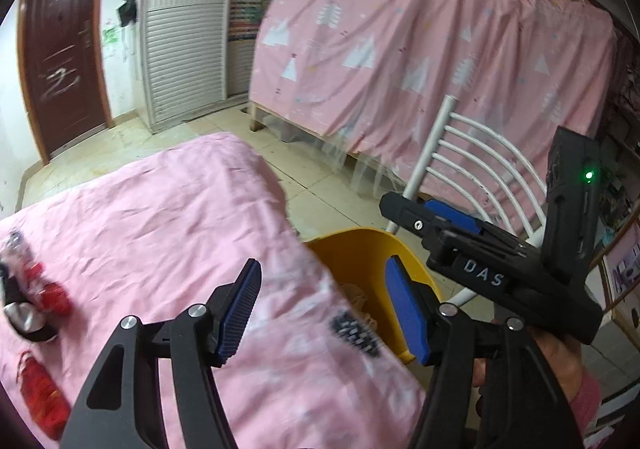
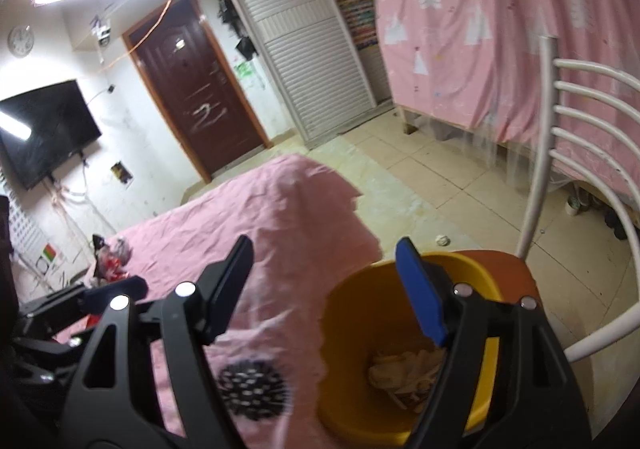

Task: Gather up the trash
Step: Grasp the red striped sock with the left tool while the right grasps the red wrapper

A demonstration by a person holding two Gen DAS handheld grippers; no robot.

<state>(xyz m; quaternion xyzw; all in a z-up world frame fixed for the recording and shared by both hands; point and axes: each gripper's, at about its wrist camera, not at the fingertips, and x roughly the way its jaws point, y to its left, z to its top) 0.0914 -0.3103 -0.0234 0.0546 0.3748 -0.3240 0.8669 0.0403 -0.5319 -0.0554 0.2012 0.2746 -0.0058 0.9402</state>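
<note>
Now both the left gripper (image 1: 324,313) and right gripper (image 2: 332,293) have fingers spread and empty over the pink-covered worktop (image 1: 160,209), beside the yellow bin (image 2: 360,329) holding crumpled trash (image 2: 404,369) on a chair (image 2: 516,273).

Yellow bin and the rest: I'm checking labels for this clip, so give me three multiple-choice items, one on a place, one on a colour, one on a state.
1. Where does the bin stand?
A on a chair seat
B on the pink sheet
C by the door

2. What colour are the wrappers on the pink sheet?
A green
B red
C blue

3. How is the right gripper?
A shut on paper
B open, empty
C shut on the bin rim

Key: A, the chair seat shows under it; B, they are red; B, nothing lies between its spread fingers.
</note>
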